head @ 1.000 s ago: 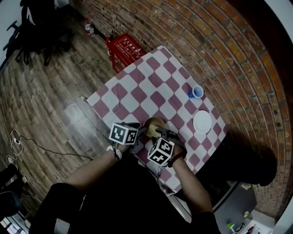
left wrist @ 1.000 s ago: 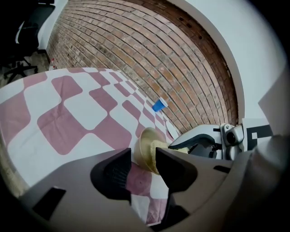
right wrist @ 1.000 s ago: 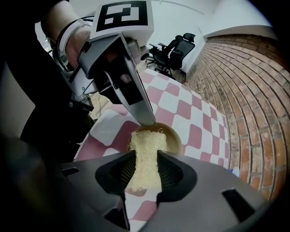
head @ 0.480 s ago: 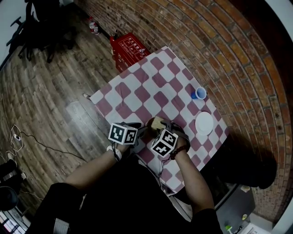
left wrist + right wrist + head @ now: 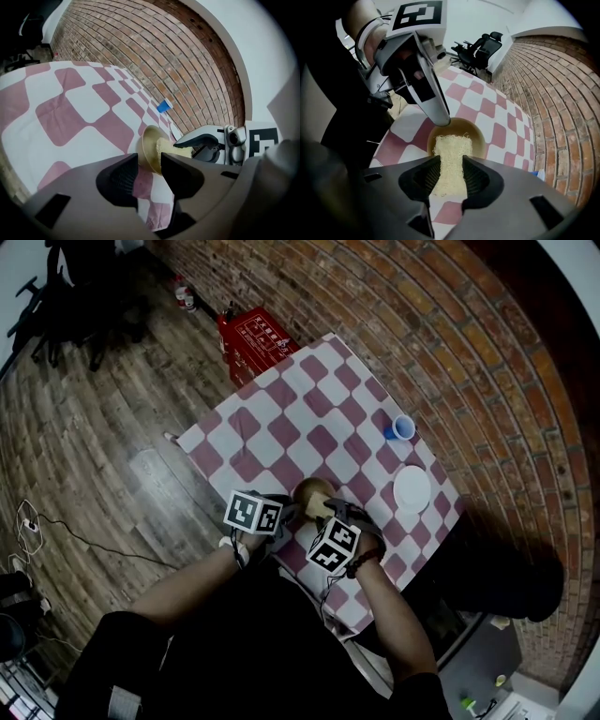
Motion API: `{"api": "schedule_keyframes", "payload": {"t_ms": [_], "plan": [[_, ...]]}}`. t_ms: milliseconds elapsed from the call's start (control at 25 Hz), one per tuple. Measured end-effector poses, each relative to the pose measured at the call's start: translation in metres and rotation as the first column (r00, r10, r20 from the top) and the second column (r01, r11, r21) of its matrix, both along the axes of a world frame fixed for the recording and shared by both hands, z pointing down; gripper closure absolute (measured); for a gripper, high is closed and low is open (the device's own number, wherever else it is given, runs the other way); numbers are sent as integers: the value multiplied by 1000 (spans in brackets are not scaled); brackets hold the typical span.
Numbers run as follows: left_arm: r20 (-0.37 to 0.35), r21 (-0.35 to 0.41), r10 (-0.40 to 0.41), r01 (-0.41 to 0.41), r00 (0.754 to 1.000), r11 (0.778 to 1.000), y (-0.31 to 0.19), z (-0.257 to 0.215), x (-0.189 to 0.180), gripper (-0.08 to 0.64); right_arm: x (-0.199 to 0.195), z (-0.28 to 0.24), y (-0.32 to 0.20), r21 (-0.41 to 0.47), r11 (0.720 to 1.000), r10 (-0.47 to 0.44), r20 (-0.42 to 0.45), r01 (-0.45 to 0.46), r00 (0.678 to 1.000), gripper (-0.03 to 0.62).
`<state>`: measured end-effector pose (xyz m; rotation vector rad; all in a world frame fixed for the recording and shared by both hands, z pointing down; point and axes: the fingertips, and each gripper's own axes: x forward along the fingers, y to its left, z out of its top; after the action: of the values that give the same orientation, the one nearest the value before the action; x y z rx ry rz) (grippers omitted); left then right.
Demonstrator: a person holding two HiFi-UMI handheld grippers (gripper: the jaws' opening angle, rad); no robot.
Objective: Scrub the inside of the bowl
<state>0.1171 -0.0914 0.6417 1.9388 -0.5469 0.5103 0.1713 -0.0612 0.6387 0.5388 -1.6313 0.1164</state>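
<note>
Holds the bowl [image 5: 312,491] by its rim with the left gripper [image 5: 292,507], jaws narrowed onto it. Pinches a pale sponge [image 5: 450,159] tight in the right gripper [image 5: 451,176], far end inside the bowl. Close behind the bowl, the near edge of the checked cloth [image 5: 281,427]. Beyond the bowl, open cloth. Right of the bowl, well apart, white plate [image 5: 412,489] and blue cup [image 5: 403,427].

Sponge [image 5: 450,152] in bowl [image 5: 476,137] on table [image 5: 291,418]
</note>
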Motion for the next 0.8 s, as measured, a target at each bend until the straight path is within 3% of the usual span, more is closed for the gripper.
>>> {"api": "schedule_keyframes", "payload": {"t_ms": [280,800], "plan": [[-5,-8,-2,2,1000,1000,-1,1,1,402,-18,13,-18,4,999,-40,-14,40,999,437],[-14,-20,-13,13,1000,1000,-1,3,-4,402,7,8,-19,-13,998,-56,-66,55,996,437]]}}
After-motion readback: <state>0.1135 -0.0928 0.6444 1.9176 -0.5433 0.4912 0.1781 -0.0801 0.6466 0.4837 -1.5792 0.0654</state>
